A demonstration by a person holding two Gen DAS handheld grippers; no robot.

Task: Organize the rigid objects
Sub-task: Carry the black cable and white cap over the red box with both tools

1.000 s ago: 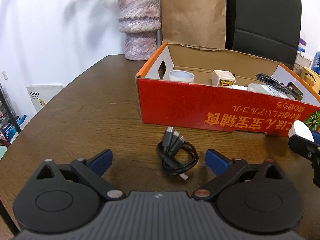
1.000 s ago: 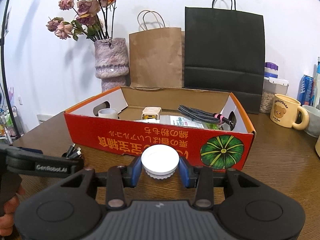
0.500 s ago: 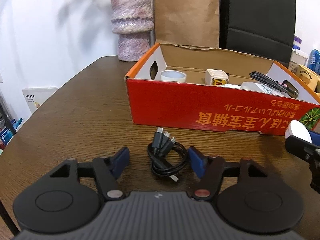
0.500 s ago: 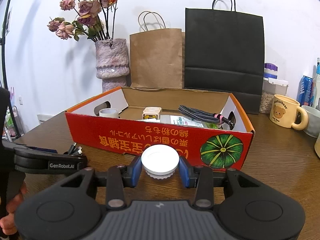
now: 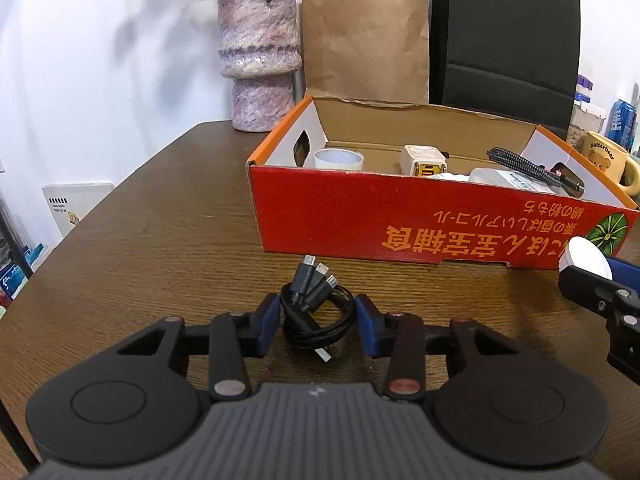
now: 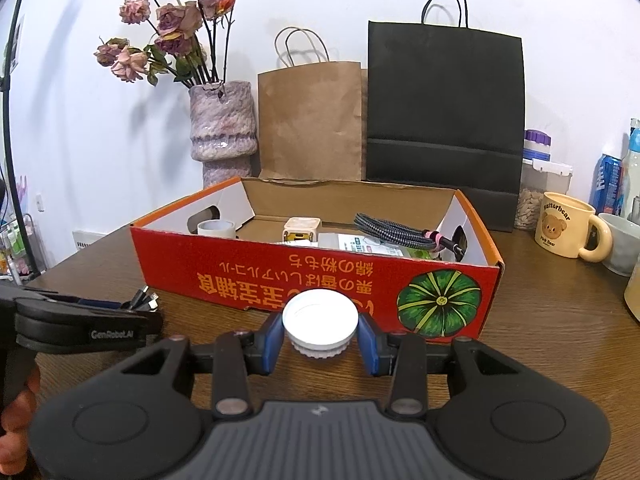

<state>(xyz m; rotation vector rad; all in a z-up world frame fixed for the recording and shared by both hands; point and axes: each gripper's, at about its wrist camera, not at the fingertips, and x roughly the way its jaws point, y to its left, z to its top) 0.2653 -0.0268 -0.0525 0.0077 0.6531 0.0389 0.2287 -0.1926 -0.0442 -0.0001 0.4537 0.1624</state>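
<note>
A coiled black USB cable lies on the brown table in front of the red cardboard box. My left gripper has its blue pads on either side of the coil, closing on it. My right gripper is shut on a white round lid, held low in front of the box. The lid also shows at the right edge of the left wrist view. The box holds a tape roll, a beige charger, a white packet and a braided cable.
A purple vase with dried roses, a brown paper bag and a black paper bag stand behind the box. A bear mug, a grey cup, jars and bottles stand at the right. The table edge curves at the left.
My left gripper has moved forward over the black cable and its jaws have narrowed from wide open to close around the coil. My right gripper holds the lid nearly still.
</note>
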